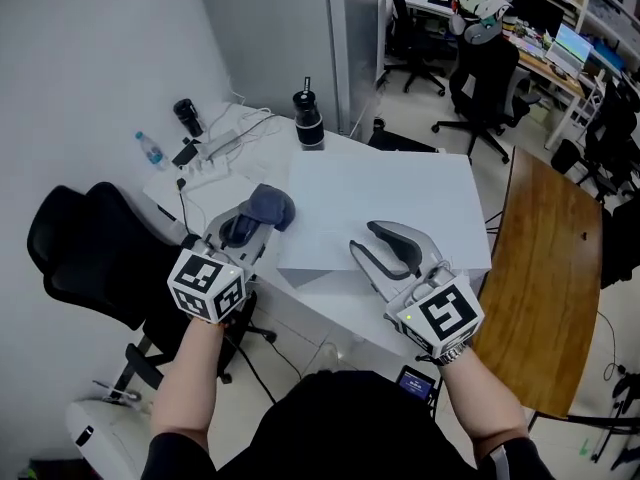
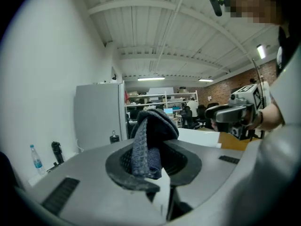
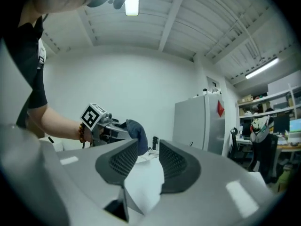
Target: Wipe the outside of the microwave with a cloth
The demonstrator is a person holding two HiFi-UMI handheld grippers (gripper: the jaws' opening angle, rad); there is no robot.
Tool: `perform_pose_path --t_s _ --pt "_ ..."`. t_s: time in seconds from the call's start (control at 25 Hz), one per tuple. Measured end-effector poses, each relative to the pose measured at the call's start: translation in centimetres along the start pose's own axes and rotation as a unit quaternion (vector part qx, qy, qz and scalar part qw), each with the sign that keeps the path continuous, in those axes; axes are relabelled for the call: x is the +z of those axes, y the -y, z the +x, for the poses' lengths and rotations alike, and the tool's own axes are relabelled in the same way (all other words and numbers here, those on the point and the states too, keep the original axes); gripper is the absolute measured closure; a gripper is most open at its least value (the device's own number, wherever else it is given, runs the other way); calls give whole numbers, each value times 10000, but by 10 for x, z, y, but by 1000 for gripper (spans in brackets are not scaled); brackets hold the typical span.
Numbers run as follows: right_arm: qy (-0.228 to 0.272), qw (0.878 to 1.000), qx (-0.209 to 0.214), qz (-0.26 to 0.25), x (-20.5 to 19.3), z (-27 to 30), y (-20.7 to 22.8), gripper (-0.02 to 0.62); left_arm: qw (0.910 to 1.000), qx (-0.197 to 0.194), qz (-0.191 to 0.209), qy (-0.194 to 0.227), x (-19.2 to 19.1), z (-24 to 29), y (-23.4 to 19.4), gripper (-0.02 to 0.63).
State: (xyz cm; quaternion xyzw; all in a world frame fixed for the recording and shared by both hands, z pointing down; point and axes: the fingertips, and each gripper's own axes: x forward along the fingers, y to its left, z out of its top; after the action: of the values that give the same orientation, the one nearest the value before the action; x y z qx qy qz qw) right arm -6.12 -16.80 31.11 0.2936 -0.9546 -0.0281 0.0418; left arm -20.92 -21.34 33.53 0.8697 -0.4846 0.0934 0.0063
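The microwave (image 1: 380, 203) shows as a white box top on a white table, just in front of both hands. My left gripper (image 1: 250, 224) hangs at its left edge, shut on a bunched blue-grey cloth (image 1: 270, 208). In the left gripper view the cloth (image 2: 146, 142) stands up between the pads of that gripper (image 2: 153, 160). My right gripper (image 1: 365, 238) hovers over the front of the white top, open, with nothing between its jaws. In the right gripper view its jaws (image 3: 148, 161) frame the white surface (image 3: 146, 180), and the left gripper (image 3: 110, 132) with the cloth (image 3: 137, 128) is beyond.
A black bottle (image 1: 308, 120) stands behind the microwave. A power strip with cables (image 1: 215, 148) and a water bottle (image 1: 150, 150) lie at the back left. A black chair (image 1: 90, 248) is at the left, a wooden table (image 1: 550, 268) at the right.
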Motion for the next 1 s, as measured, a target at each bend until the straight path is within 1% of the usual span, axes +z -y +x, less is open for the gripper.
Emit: perform_pose_path --t_s 0.12,0.28,0.4,0.56,0.64,0.76,0.84,1.0 --pt "3 9988 421 -253 9 -7 -17 437 9986 -519 -5 102 13 -14 43 532" --pt "-57 9925 1016 -671 15 -14 -38 427 9930 -1172 -11 158 25 -27 96 531" --pt "-142 9858 1398 -924 13 -19 -51 418 9875 -1567 5 137 29 -32 126 531" --pt "-291 9734 1925 -1208 3 -29 -67 414 9795 -2013 19 57 29 -37 159 529" --pt "-318 9691 2094 -1264 0 -33 -73 415 9761 -2171 -36 -21 26 -39 168 529" --pt "-358 9621 2276 -1462 -3 -36 -80 425 9732 -2291 -191 -112 23 -43 172 528" --pt "-407 9570 2362 -1631 -4 -35 -83 432 9710 -2367 -286 -178 20 -45 171 528" --pt "-427 9500 2497 -1827 -6 -27 -89 450 9630 -2623 -552 -284 16 -50 164 528"
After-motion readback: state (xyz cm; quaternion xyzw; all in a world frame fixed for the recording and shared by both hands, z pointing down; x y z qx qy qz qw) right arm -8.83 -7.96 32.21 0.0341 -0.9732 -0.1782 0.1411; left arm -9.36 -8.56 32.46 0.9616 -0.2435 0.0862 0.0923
